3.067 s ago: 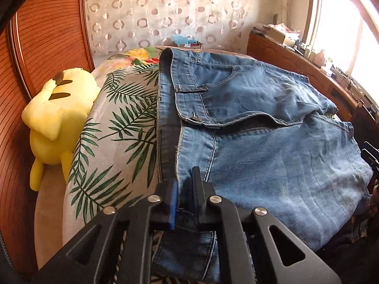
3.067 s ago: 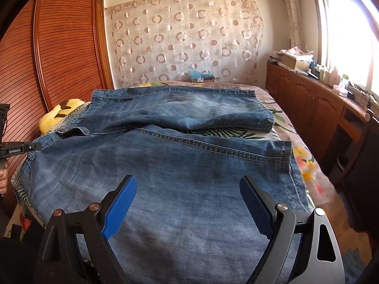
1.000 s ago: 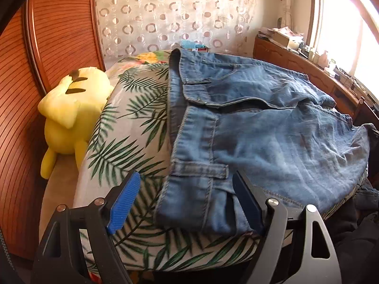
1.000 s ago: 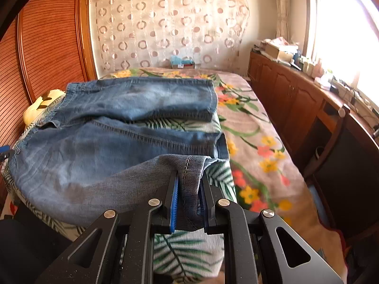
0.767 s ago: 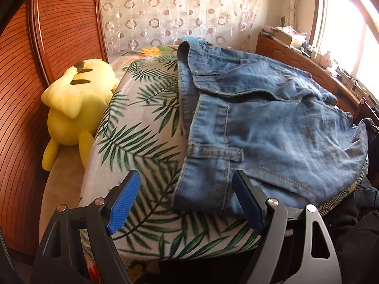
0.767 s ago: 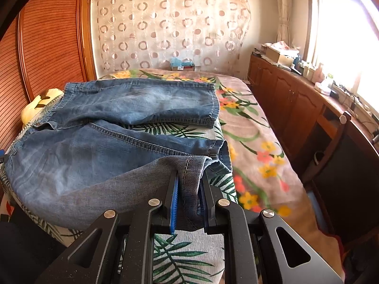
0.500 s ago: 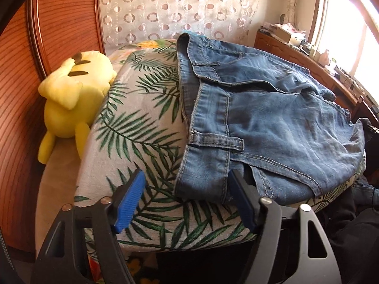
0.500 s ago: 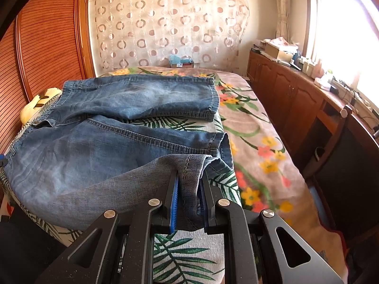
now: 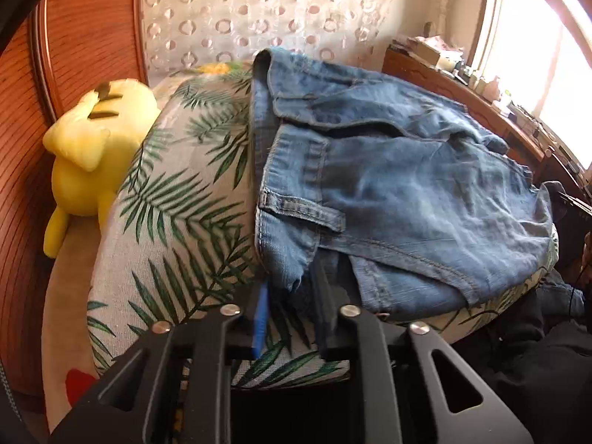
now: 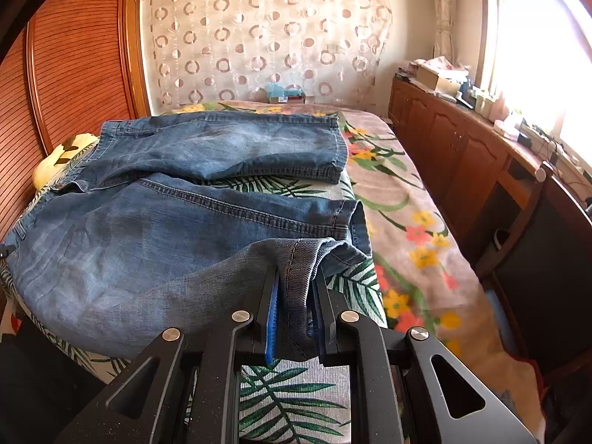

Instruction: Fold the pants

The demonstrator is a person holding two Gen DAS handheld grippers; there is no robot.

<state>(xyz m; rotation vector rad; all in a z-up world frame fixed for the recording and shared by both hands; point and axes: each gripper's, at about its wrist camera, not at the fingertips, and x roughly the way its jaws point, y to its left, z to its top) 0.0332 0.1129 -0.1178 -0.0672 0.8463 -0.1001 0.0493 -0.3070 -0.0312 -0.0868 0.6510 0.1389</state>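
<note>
Pants lie lengthwise across bed, left tongs just clamped waistband, right tongs gripping hem

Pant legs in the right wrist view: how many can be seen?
2. The far leg lies flat across the bed. The near leg lies in front of it, its hem corner pinched in the right gripper; nothing suggests hidden ones.

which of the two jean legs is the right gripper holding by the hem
The near leg, the one closer to the camera: its hem is pinched in the right gripper. The far leg lies flat and untouched, nearer the curtain.
</note>
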